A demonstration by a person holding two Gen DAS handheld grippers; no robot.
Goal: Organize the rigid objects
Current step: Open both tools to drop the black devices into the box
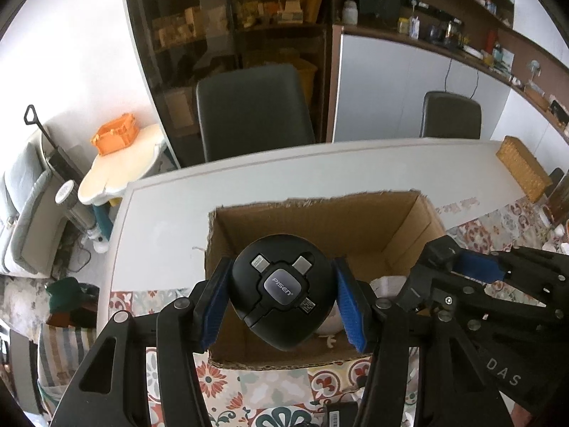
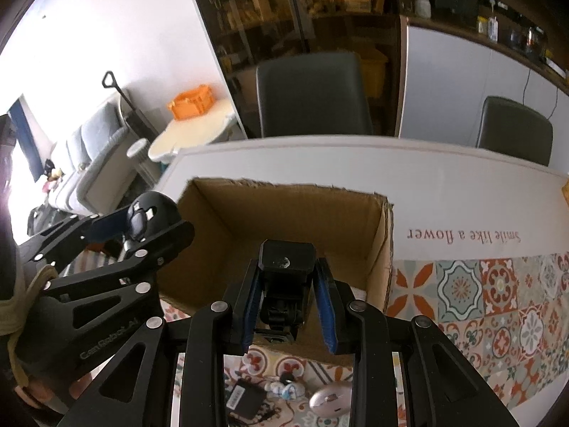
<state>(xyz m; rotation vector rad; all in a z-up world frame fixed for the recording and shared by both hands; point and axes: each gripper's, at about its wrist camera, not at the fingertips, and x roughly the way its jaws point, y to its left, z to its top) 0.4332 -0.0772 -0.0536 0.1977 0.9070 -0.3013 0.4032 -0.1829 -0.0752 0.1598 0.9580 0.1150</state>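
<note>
My left gripper (image 1: 282, 299) is shut on a round black PISEN cable hub (image 1: 282, 290) and holds it above the open cardboard box (image 1: 320, 213). The hub also shows in the right wrist view (image 2: 151, 219). My right gripper (image 2: 288, 300) is shut on a black camera mount with a square plate (image 2: 287, 259), held over the box's (image 2: 284, 210) near side. The right gripper shows in the left wrist view (image 1: 458, 267) at the box's right edge. White items (image 1: 386, 283) lie inside the box.
The box stands on a white table (image 2: 444, 178) with a patterned tile cloth (image 2: 498, 295). A black rectangular device (image 2: 245, 396), a small figure (image 2: 284, 388) and a silver mouse (image 2: 330, 400) lie in front of the box. A wicker basket (image 1: 522, 167) sits far right. Two dark chairs (image 1: 252, 110) stand behind.
</note>
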